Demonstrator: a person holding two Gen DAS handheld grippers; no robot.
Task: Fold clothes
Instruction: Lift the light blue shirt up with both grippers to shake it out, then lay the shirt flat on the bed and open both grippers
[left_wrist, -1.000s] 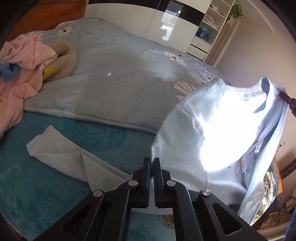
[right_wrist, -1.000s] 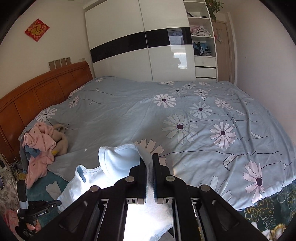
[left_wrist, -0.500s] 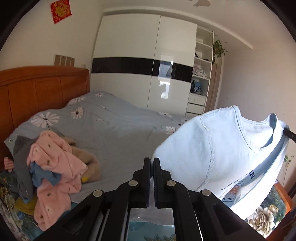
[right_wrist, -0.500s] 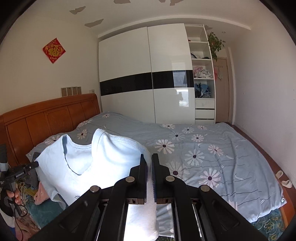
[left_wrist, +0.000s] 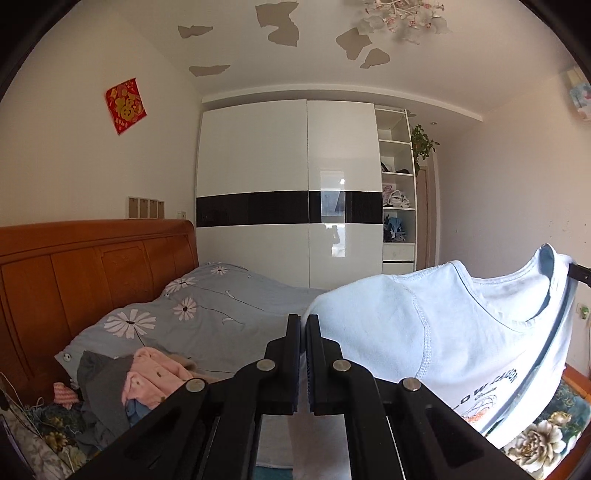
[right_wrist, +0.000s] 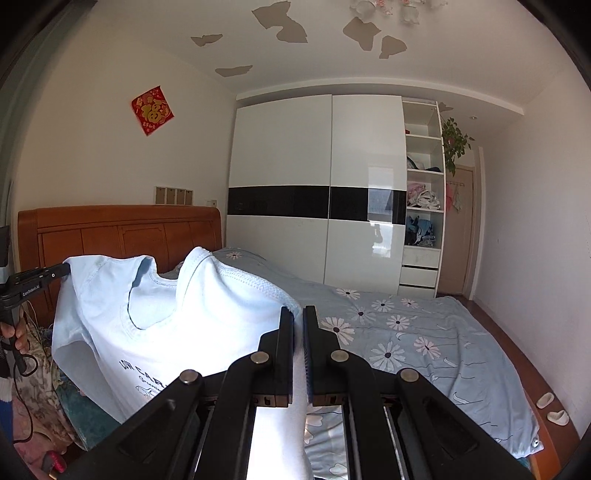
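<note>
While hanging stretched above the blue daisy-print bed (right_wrist: 406, 332), a pale blue cotton T-shirt (left_wrist: 461, 332) is being held, left gripper (left_wrist: 303, 334) and right gripper (right_wrist: 298, 325) each clenching one shoulder.

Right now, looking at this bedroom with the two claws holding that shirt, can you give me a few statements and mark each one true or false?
1. The light blue T-shirt is held up in the air between both claws. True.
2. The right claw is open and empty. False: it is shut on the shirt's shoulder.
3. The left claw grips shirt fabric. True.
4. The T-shirt is plain, with no print. False: dark lettering shows on its front.
5. A pile of pink and grey clothes lies near the wooden headboard. True.
6. The bedcover is striped. False: it is blue with white daisies.
</note>
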